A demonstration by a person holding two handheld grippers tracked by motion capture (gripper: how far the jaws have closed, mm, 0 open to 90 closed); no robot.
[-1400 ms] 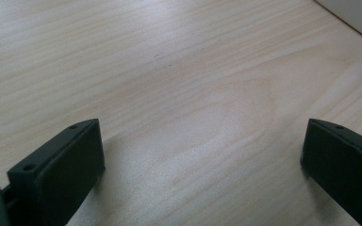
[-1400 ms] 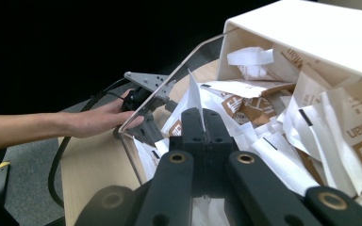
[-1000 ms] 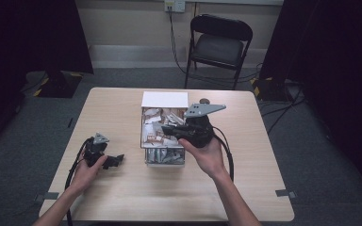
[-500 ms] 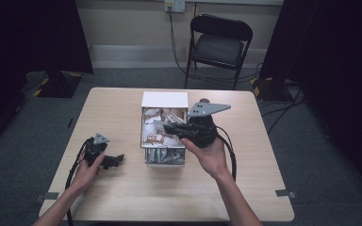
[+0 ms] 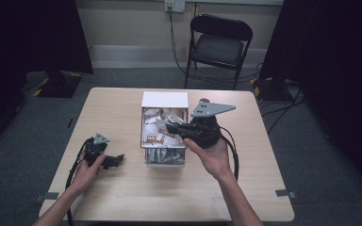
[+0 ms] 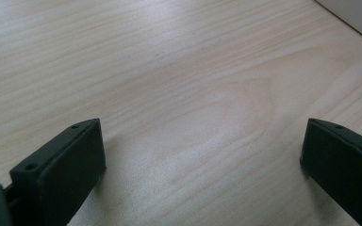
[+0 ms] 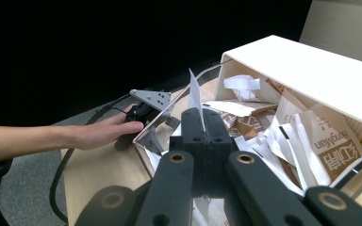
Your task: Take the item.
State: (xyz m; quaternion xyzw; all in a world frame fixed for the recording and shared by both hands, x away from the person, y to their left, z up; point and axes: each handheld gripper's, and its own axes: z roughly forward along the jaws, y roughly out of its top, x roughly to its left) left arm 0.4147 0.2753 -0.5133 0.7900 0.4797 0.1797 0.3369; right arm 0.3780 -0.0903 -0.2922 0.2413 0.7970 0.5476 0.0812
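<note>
High view: your right gripper (image 5: 173, 128) sits over the clear-walled box (image 5: 164, 159) of sachets at the middle of the wooden table (image 5: 122, 197), its jaws pointing toward the box's left side, above the sachet pile (image 5: 156, 136). Your right hand (image 5: 211, 155) carries it from the box's right. Your left gripper (image 5: 118, 160) lies low on the table, left of the box and well apart from it, with your left hand (image 5: 87, 167) on it. A black folding chair (image 5: 219, 47) stands beyond the table, behind the box.

Left gripper view: the two black jaws stand wide apart over bare table wood (image 6: 184, 103), nothing between them. A corner of the box (image 6: 358, 16) shows at the upper right.

Right gripper view: your right gripper (image 7: 201, 123) is fully closed, pinching a thin white sachet (image 7: 194, 96) that stands upright out of the jaw tips, edge-on to the camera. Just beyond and to the right lies the box's white wall (image 7: 311, 70) with brown-and-white sachets (image 7: 320, 141) heaped inside. Past the box's near corner, your left hand (image 7: 101, 132) rests on the left gripper (image 7: 146, 108).
</note>
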